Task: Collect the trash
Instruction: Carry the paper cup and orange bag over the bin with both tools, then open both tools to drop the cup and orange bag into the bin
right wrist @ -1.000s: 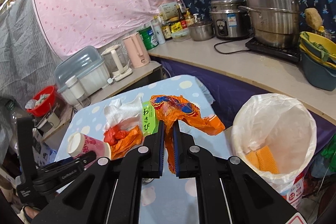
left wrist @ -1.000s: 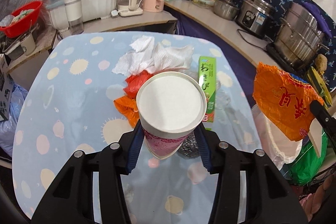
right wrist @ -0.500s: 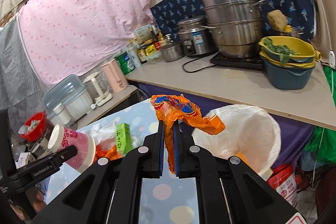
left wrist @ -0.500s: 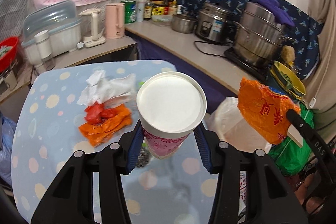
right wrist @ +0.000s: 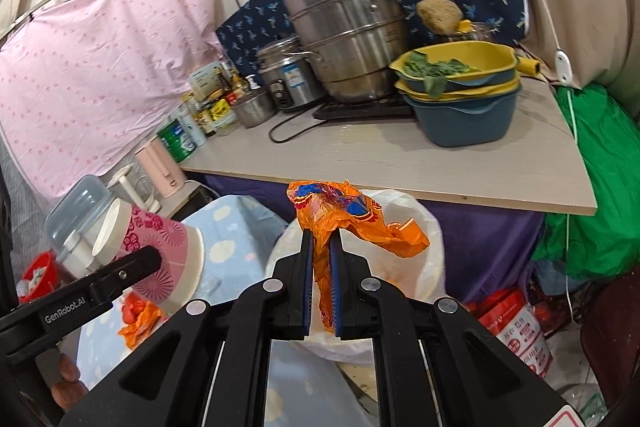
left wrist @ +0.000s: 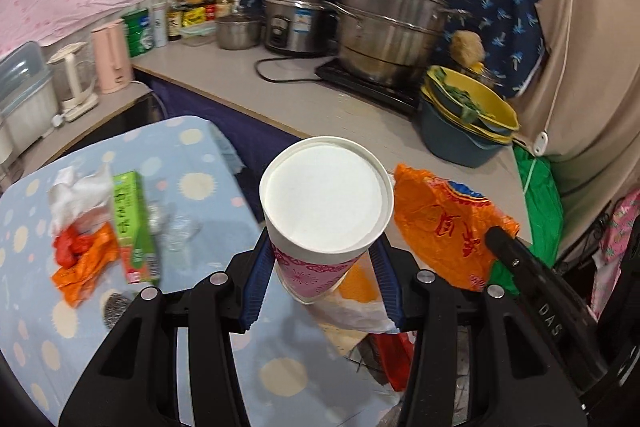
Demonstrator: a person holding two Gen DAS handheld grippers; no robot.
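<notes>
pale blue cloth dotted with cream and pink is covering the table [left wrist: 188, 147], which is lying to the left in both views and holding the rest of the litter. a white bag is lining the bin [right wrist: 434, 247] just beside the table's edge, below the grey counter [right wrist: 400, 163], and something yellow-orange is showing inside it.

the left gripper [left wrist: 320, 275] is clamping the pink flowered paper cup [left wrist: 324, 203] by its sides, tilted so its white bottom is facing the lens. the right gripper [right wrist: 322, 279] is pinching its jaws nearly together on the crumpled orange wrapper [right wrist: 340, 215], which is hanging over the bin's mouth. on the table, white tissue [left wrist: 78, 187], a green carton [left wrist: 132, 223], a second orange wrapper with red scraps [left wrist: 86, 259] and a steel scourer [left wrist: 116, 307] are lying close together.

judging from here, both pieces are about to be dropped. the wrapper is light and spreading wider than the jaws, so it could be catching on a pad or drifting past the rim. the cup is sitting nearer the table side and could be glancing off the bag's soft lip if let go early; the two grippers are also working close and could be bumping.

the bin's body is being hidden behind the grippers, the cup's inside is not showing, and a clear crumpled thing beside the carton is too blurred to name.
</notes>
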